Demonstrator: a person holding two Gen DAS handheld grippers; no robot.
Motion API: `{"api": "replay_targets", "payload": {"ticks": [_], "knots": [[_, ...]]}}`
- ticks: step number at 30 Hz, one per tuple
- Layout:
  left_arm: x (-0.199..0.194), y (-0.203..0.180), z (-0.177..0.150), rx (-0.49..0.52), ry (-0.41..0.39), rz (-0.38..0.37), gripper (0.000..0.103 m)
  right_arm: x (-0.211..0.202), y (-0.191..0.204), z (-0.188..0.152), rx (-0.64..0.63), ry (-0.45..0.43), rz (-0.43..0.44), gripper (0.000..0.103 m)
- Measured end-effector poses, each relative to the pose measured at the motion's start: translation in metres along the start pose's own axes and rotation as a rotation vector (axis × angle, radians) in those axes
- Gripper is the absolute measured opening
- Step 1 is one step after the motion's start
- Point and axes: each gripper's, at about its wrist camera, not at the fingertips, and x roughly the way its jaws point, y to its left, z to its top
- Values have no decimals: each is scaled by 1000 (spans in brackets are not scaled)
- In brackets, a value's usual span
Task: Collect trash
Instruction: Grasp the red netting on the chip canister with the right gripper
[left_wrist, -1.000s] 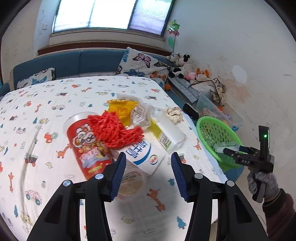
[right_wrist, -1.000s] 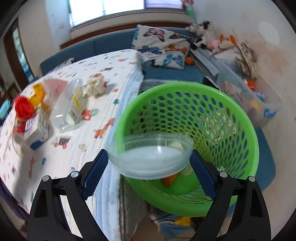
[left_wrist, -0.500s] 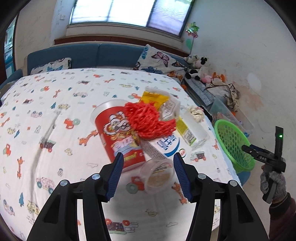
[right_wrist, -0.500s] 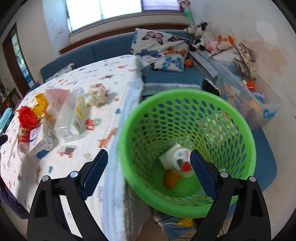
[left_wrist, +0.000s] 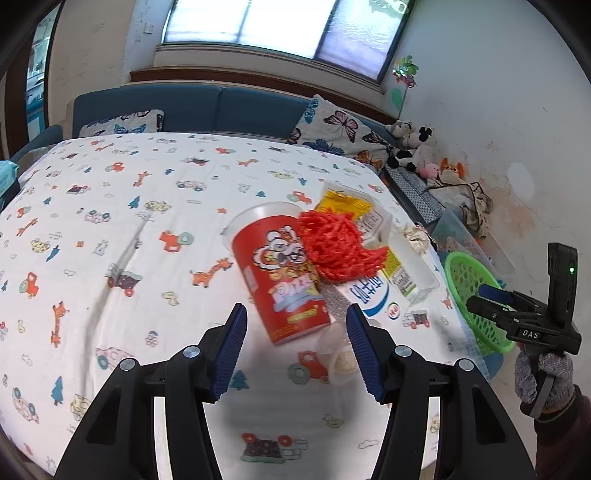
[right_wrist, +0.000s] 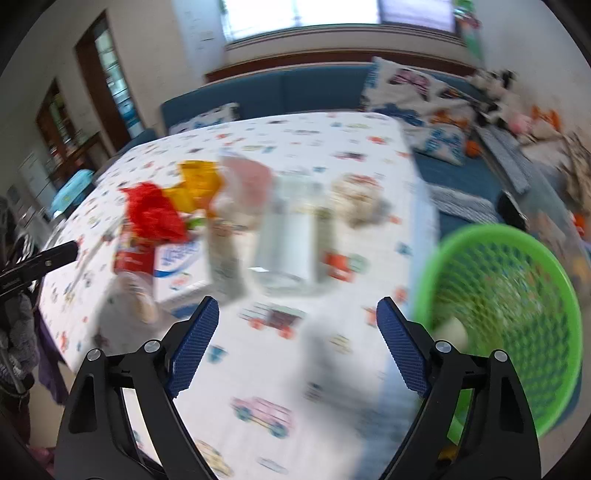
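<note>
Both claws are spread apart and empty: the left claw (left_wrist: 293, 345) hovers over the red can (left_wrist: 280, 280) and the heap on the surface (left_wrist: 110, 206); the right claw (right_wrist: 297, 345) hangs beside the green basket (right_wrist: 517, 295), which holds little. Most trash remains.

Blue sofa (left_wrist: 207, 107) under bright window (left_wrist: 273, 27); white wall (left_wrist: 480, 110) right.
</note>
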Motion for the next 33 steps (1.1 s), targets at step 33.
{"api": "replay_targets", "payload": {"ticks": [33], "knots": [[9, 40, 8, -52, 22, 28, 54, 116, 114, 86, -165, 126, 307, 63]]}}
